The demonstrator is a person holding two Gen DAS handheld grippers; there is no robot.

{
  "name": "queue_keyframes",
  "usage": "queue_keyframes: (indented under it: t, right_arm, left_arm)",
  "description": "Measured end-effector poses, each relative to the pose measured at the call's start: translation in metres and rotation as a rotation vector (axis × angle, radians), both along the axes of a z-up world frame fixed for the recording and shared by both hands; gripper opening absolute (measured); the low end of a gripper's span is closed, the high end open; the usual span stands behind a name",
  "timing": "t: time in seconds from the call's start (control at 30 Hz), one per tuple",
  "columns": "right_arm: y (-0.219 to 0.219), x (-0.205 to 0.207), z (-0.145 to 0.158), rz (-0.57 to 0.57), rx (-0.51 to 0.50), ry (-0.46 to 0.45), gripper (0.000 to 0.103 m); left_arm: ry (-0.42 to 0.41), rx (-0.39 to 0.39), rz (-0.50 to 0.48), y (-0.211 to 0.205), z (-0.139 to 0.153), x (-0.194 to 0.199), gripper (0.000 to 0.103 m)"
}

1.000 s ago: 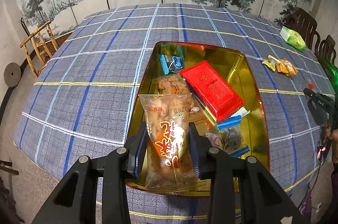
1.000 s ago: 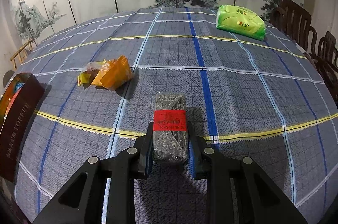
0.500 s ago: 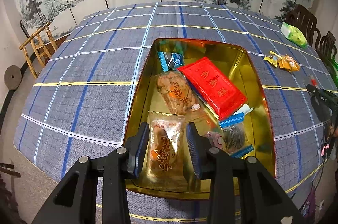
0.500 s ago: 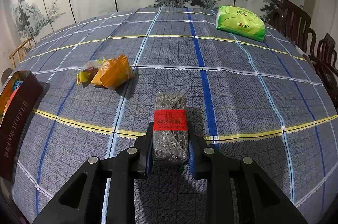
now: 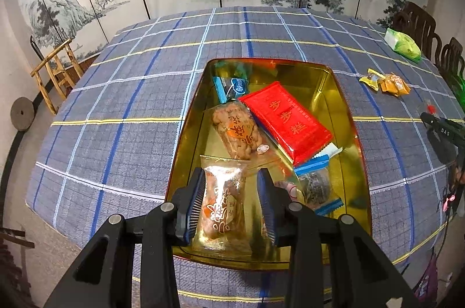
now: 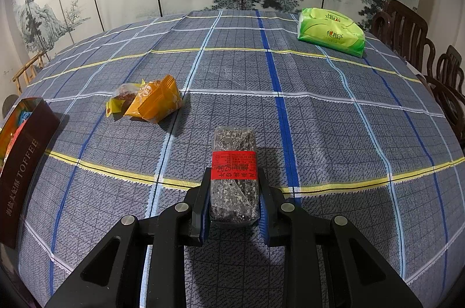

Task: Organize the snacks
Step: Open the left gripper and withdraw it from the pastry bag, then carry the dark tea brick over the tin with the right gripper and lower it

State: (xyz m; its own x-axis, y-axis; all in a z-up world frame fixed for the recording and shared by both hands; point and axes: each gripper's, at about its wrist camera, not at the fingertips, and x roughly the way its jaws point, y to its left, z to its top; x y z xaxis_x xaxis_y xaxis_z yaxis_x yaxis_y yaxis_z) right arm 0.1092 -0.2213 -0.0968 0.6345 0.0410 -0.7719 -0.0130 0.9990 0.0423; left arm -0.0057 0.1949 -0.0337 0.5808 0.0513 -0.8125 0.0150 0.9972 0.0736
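A gold tin [image 5: 186, 133] on the plaid cloth holds several snacks: a red packet [image 5: 287, 119], a clear packet of brown brittle [image 5: 237, 130] and blue packets [image 5: 232, 87]. My left gripper [image 5: 231, 177] is over the tin's near end, shut on a clear packet with orange print [image 5: 222, 200]. That packet lies low in the tin. My right gripper [image 6: 234, 177] is shut on a dark sesame bar with a red label [image 6: 234, 165], just over the cloth. Orange and yellow packets [image 6: 154, 101] lie on the cloth to its far left.
A green tissue pack [image 6: 331, 30] sits at the table's far right. Dark wooden chairs [image 6: 407, 29] stand beyond that edge. The tin's dark side with "TOFFEE" lettering [image 6: 26, 159] is at the left of the right wrist view. A painted folding screen stands behind the table.
The left gripper has brought the clear orange-print packet down from above the tin into the tin's near end. The right gripper and its sesame bar have not moved.
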Motion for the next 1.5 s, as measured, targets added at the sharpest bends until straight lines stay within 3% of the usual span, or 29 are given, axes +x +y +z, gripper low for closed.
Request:
queue_keyframes:
  t: [0.23, 0.6, 1.07, 1.5]
  right_arm:
    - [-0.001, 0.000, 0.001, 0.000, 0.015, 0.001, 0.027]
    - [0.002, -0.018, 0.003, 0.011, 0.100, 0.020, 0.027]
    - [0.039, -0.050, 0.029, 0.102, 0.179, -0.004, 0.027]
    - [0.089, -0.064, 0.060, 0.219, 0.194, -0.042, 0.027]
  left_arm:
    - [-0.024, 0.040, 0.011, -0.005, 0.007, -0.007, 0.041]
    - [-0.031, 0.050, 0.007, -0.009, 0.010, -0.013, 0.041]
    - [-0.041, 0.059, 0.009, -0.012, 0.015, -0.023, 0.044]
    - [-0.073, 0.100, 0.055, 0.003, 0.019, -0.034, 0.066]
